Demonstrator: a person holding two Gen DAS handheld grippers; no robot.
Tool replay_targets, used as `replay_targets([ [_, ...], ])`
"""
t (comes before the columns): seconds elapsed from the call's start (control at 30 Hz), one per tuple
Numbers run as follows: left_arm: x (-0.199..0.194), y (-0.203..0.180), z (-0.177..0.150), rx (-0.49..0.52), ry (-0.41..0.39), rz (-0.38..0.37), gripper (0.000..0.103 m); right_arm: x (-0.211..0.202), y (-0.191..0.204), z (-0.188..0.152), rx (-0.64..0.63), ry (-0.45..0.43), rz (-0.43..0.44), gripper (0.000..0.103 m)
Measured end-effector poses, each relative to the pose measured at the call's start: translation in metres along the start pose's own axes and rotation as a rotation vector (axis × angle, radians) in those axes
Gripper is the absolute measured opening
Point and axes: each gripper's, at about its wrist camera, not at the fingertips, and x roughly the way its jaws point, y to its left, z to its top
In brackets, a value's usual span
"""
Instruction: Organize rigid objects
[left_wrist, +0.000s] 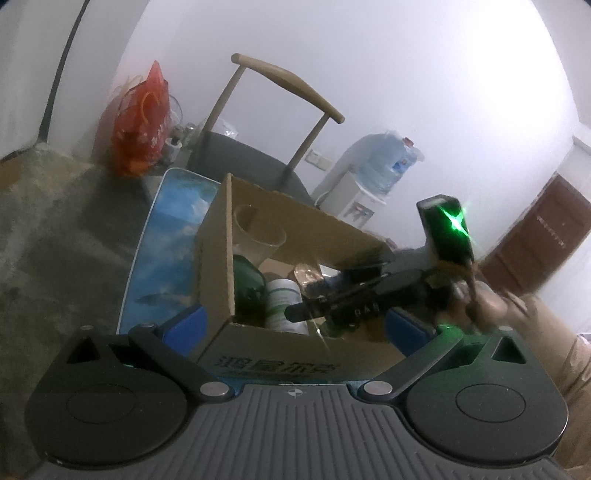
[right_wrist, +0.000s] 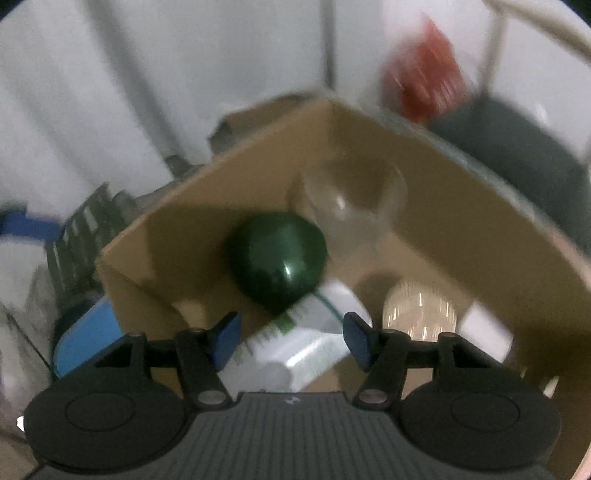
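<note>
Right wrist view: corrugated cardboard box (right_wrist: 461, 229) holds, left to right, a glossy dark-green rounded bottle (right_wrist: 277, 258), a clear glass cup (right_wrist: 351, 199), a white green-printed can (right_wrist: 306, 332) and a ribbed pale jar (right_wrist: 421, 310). Right tongs (right_wrist: 291, 332) gape empty above the can. Left tongs (left_wrist: 299, 328) straddle the box's near wall; grip unclear.

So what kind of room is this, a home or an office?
Probably a plain room in a home or small office, I can't tell which: a water dispenser with its blue bottle stands by the white wall, and a wooden-backed chair sits behind the cardboard box.
</note>
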Motion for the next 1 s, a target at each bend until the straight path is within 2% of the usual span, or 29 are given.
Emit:
replay_targets([
  [0.07,0.000,0.002,0.000,0.001,-0.001,-0.011,0.103,-0.001,-0.010,0.001,0.130,0.046,0.059,0.062],
  [0.13,0.000,0.003,0.000,0.002,-0.004,-0.025,0.103,-0.003,-0.014,0.002,0.204,0.077,0.059,0.060],
  [0.3,-0.002,0.008,0.000,0.000,-0.008,-0.055,0.103,0.016,-0.006,0.019,0.230,0.189,-0.081,0.050],
  [0.4,-0.005,0.012,0.001,-0.015,-0.014,-0.067,0.103,0.037,-0.005,0.030,0.245,0.229,-0.166,0.061],
  [0.43,-0.007,0.012,0.000,-0.016,-0.017,-0.074,0.103,0.046,-0.008,0.031,0.259,0.236,-0.195,0.061],
  [0.5,-0.012,0.012,-0.001,-0.014,-0.030,-0.085,0.103,0.058,-0.018,0.027,0.303,0.261,-0.192,0.058],
  [0.57,-0.016,0.013,-0.001,-0.016,-0.038,-0.087,0.103,0.047,-0.017,0.021,0.292,0.214,-0.179,0.057],
  [0.67,-0.019,0.017,-0.002,-0.022,-0.045,-0.075,0.103,0.014,-0.016,0.009,0.274,0.092,-0.142,0.057],
  [0.83,-0.015,0.021,0.001,-0.041,-0.049,-0.078,0.103,-0.036,-0.005,-0.022,0.189,-0.184,-0.112,0.057],
  [0.93,-0.015,0.018,0.001,-0.032,-0.044,-0.076,0.103,-0.046,-0.001,-0.029,0.154,-0.289,-0.102,0.057],
  [1.0,-0.016,0.014,-0.001,-0.023,-0.041,-0.072,0.103,-0.047,-0.002,-0.033,0.130,-0.325,-0.102,0.057],
])
